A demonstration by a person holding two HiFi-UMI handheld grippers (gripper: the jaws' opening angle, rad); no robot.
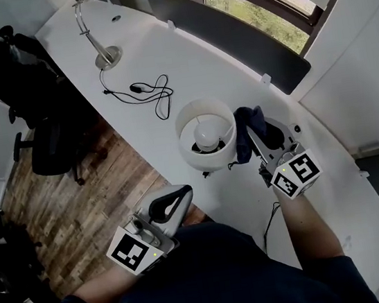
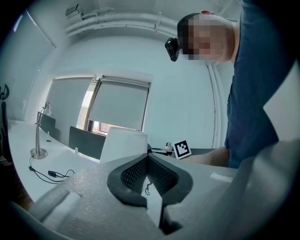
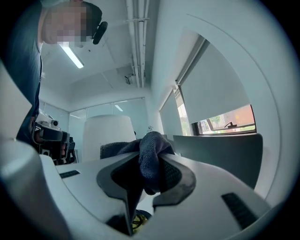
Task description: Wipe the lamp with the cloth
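The cloth [image 1: 246, 122] [image 3: 151, 155] is clamped bunched between the jaws of the right gripper [image 1: 257, 133] [image 3: 146, 174], and it is held right up at the right side of the lamp [image 1: 206, 135]. The left gripper [image 1: 179, 199] [image 2: 149, 171] is closed on nothing and held low off the desk [image 1: 162, 53] edge, apart from the lamp. A black cable [image 1: 147, 90] is seen lying farther along.

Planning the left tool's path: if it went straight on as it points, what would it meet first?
Probably the white lampshade, just ahead of the left tool; depth is unclear.
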